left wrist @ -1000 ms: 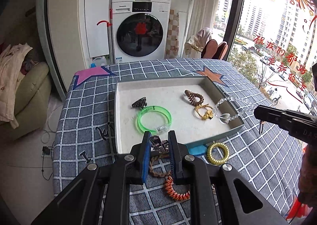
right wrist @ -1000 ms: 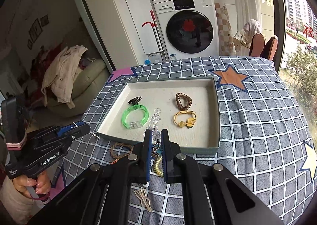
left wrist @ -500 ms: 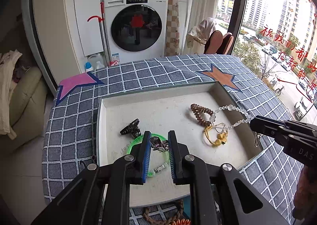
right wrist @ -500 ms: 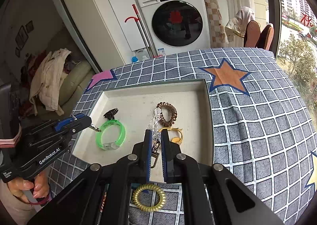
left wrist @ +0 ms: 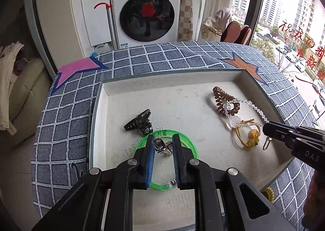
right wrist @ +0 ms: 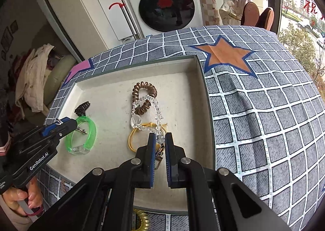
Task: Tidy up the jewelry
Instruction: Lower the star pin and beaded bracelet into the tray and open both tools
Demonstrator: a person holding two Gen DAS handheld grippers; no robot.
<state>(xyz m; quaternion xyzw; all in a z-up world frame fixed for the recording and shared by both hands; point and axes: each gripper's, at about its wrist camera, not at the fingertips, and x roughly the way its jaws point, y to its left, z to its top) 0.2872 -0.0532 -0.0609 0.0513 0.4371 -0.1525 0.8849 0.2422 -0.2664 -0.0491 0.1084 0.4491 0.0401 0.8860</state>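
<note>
Left wrist view: left gripper [left wrist: 162, 145] over the near-left part of the white tray [left wrist: 97, 109], jaws clamped on a small silver clip [left wrist: 161, 146], which sits between the blue pads directly above the green bangle [left wrist: 191, 145] lying on the tray floor. Black claw clip [left wrist: 139, 123] lies just beyond the bangle, touching or nearly touching its far edge. Brown coil hair tie [left wrist: 223, 98] rests toward the far right of the tray; yellow cord bracelet [left wrist: 248, 137] lies nearer, to its right. Right gripper [left wrist: 268, 129] enters from the right, a clear bead strand [left wrist: 254, 109] running from its tip across the coil tie. Yellow coil tie [left wrist: 268, 193] sits outside the tray on the checked tablecloth [left wrist: 67, 109]. Right wrist view: right gripper [right wrist: 160, 141] above the tray's near-right area, jaws closed on the bead strand's clasp end [right wrist: 160, 152]; the strand loops forward and drapes over the brown coil tie and the yellow cord bracelet. Left gripper at left, above the green bangle. Washing machine [right wrist: 168, 5] behind the table.
</note>
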